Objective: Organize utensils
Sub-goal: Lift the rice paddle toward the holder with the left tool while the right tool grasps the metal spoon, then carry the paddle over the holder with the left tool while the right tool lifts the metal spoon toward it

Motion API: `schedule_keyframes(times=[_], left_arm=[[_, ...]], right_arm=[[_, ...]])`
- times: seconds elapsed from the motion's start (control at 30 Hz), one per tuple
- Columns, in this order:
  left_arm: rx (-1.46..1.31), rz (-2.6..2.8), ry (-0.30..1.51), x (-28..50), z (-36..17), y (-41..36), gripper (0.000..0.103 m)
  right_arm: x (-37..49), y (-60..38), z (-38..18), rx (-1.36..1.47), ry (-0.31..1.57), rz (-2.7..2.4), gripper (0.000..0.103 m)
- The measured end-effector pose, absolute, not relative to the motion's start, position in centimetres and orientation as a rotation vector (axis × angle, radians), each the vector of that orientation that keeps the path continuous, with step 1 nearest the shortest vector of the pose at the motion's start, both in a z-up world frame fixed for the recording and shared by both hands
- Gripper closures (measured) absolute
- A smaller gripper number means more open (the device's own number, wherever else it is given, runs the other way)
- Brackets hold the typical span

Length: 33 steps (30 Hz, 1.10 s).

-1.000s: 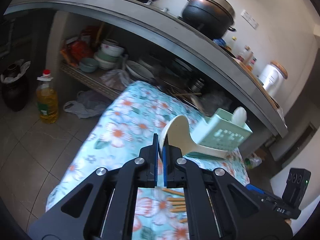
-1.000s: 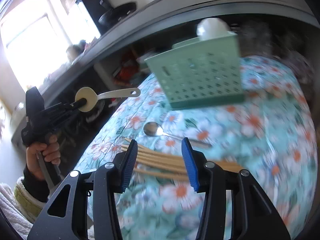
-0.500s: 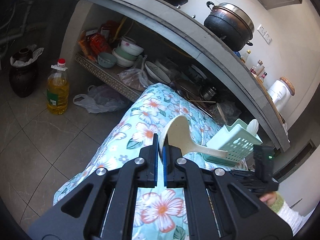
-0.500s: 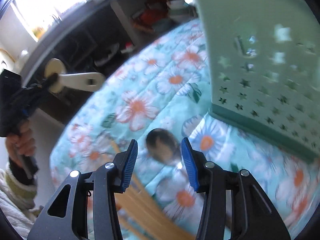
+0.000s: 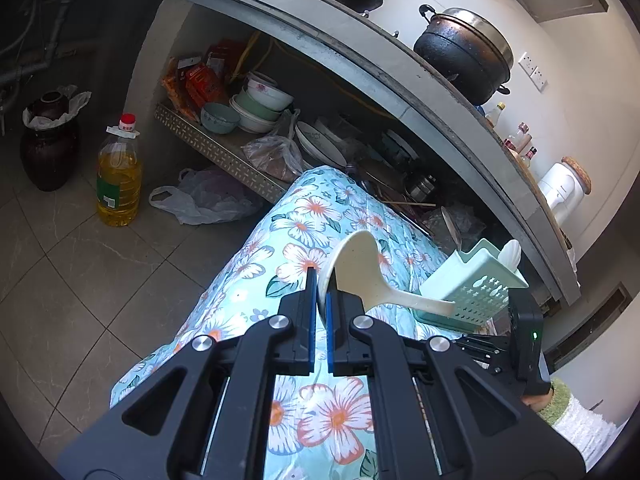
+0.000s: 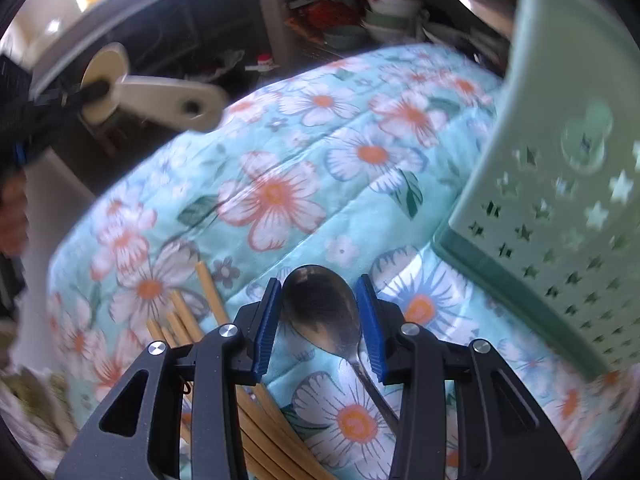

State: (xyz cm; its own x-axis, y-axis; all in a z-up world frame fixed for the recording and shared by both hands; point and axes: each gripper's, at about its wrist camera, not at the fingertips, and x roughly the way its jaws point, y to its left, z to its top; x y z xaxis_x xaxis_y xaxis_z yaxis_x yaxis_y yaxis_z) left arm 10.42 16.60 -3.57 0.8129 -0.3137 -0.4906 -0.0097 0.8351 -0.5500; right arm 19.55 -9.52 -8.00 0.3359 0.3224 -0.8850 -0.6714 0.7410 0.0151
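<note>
Utensils are only partly sorted, as we judge it. We take the green holder (image 6: 560, 184), standing on the floral cloth (image 6: 280, 184), as our landmark. One white utensil (image 5: 511, 251) already stands in the holder. We carry the cream rice paddle (image 5: 360, 268) in the left gripper (image 5: 318, 300), clenched on the blade edge, raised above the cloth short of the holder, handle pointing toward it. The metal spoon (image 6: 324, 308) lies on the cloth just in front of the holder; our right gripper (image 6: 320, 312) straddles its bowl, jaws apart, not yet grasping. Wooden chopsticks (image 6: 188, 312) lie beside the spoon, farther from the holder, untouched. Remaining, by our estimate: paddle, spoon and chopsticks. Behind the holder we note a shelf of bowls (image 5: 256, 104); an oil bottle (image 5: 119, 176) stands well apart on the floor. Nothing blocks the holder's mouth.
</note>
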Motion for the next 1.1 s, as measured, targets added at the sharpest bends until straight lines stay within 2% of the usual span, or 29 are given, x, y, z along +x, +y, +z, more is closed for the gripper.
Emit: schedule_keyframes(times=[0.03, 0.07, 0.1, 0.27, 0.7, 1.1], left_arm=[[-0.568, -0.172, 0.606, 10.4, -3.5, 16.6, 0.101], [-0.567, -0.172, 0.606, 10.4, -3.5, 16.6, 0.101], [-0.565, -0.17, 0.604, 10.4, -3.5, 16.5, 0.101], [-0.564, -0.174, 0.604, 10.3, -3.4, 16.4, 0.101], [-0.548, -0.177, 0.605, 10.0, -2.9, 15.6, 0.101], [-0.551, -0.176, 0.609, 10.2, -3.1, 15.7, 0.101]], right_arm=[[19.0, -9.2, -7.8, -0.427, 1.021, 0.664, 0.067], [18.5, -9.1, -7.6, -0.459, 1.002, 0.657, 0.08], [18.0, -9.0, -7.4, -0.511, 0.977, 0.629, 0.087], [17.2, -9.8, -6.8, -0.53, 0.963, 0.601, 0.094], [18.9, -13.9, -7.0, -0.163, 1.112, 0.793, 0.093], [17.3, -11.6, -6.5, -0.308, 1.081, 0.832, 0.091]])
